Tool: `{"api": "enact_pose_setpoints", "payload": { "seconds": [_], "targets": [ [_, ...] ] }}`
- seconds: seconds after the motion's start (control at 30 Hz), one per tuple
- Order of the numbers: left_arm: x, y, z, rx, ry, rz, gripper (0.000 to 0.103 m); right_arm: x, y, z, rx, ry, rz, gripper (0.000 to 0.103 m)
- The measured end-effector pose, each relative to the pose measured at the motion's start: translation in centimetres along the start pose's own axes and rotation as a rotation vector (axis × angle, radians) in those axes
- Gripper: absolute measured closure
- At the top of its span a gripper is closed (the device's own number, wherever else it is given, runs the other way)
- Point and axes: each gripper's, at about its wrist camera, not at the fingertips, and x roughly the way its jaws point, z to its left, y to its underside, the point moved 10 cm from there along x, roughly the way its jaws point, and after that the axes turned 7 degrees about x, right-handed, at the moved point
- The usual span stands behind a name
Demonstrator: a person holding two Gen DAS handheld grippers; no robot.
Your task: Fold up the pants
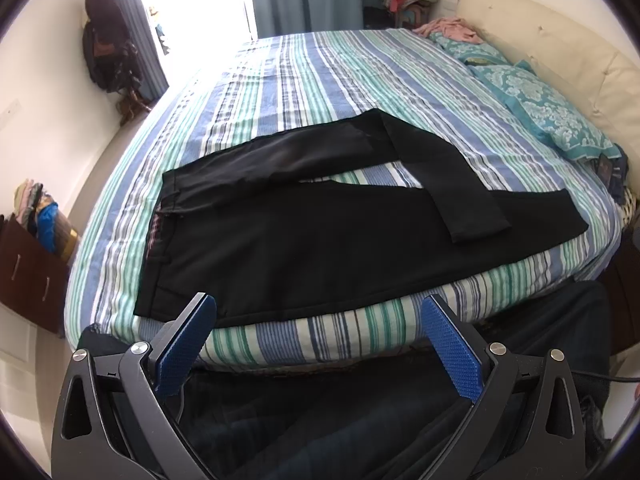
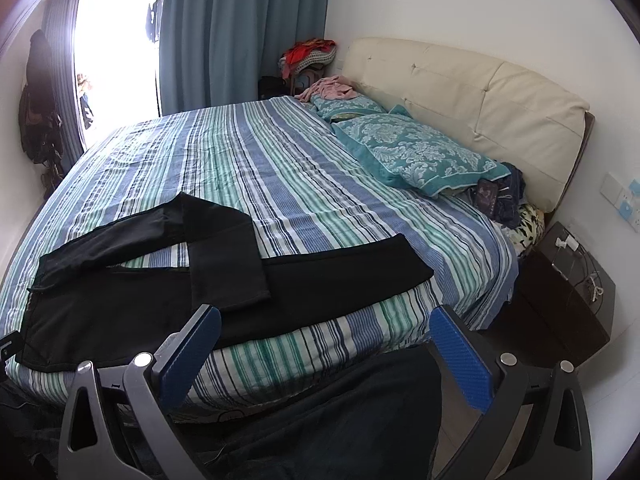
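Your left gripper (image 1: 320, 312) and right gripper (image 2: 328, 320) both gape wide, holding nothing, off the bed's near edge. Black pants (image 1: 304, 240) lie spread on the striped sheet (image 1: 320, 80), far leg doubled back across the near one.

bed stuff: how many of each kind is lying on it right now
black pants: 1
teal patterned pillows: 2
pink garment near the headboard: 1
dark clothes pile by the near pillow: 1
total: 5
Both grippers, left and right, are open and hold nothing.
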Motion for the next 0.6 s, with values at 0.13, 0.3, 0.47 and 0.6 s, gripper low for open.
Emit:
{"api": "enact_pose_setpoints", "payload": {
  "seconds": [0.13, 0.3, 0.47, 0.6],
  "targets": [
    [-0.1, -0.1, 0.1, -0.001, -0.005, -0.001, 0.001, -0.1, -0.4, 0.0, -0.007, 0.008, -0.007, 0.0],
    [-0.1, 0.0, 0.5, -0.01, -0.011, 0.002, 0.001, 0.0, 0.2, 1.4, -0.027, -0.013, 0.008, 0.0],
    [-0.1, 0.1, 0.8, -0.018, -0.02, 0.003, 0.001, 0.1, 0.9, 3.0, -0.046, -0.042, 0.029, 0.0],
    [-0.3, 0.1, 1.1, -0.024, -0.026, -0.001, 0.001, 0.0, 1.1, 4.5, -0.069, -0.064, 0.03, 0.0]
  ]
}}
